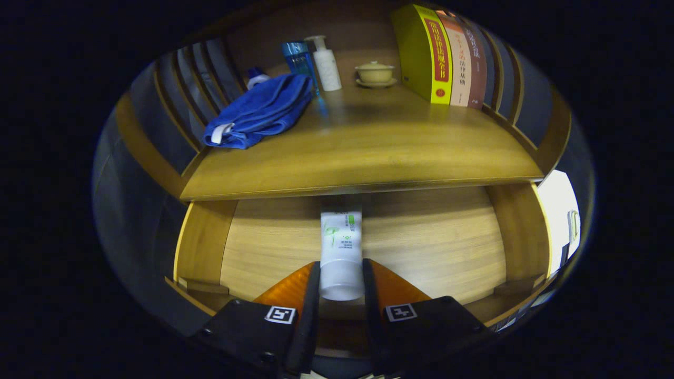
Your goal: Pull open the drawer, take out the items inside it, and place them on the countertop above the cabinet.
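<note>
The wooden drawer (437,247) stands pulled open below the countertop (368,152). A white tube with green print (341,247) points away from me over the drawer's floor, its cap end toward me. My gripper (340,276) is shut on the tube, both fingers pressing its cap end from either side. The far end of the tube reaches toward the countertop's front edge. I cannot tell if the tube rests on the drawer floor or hangs just above it.
On the countertop lie a folded blue towel (260,110) at the left, a blue bottle (299,60), a white pump bottle (326,63), a lidded cup on a saucer (375,73), and upright books (447,58) at the right. Slatted sides flank the countertop.
</note>
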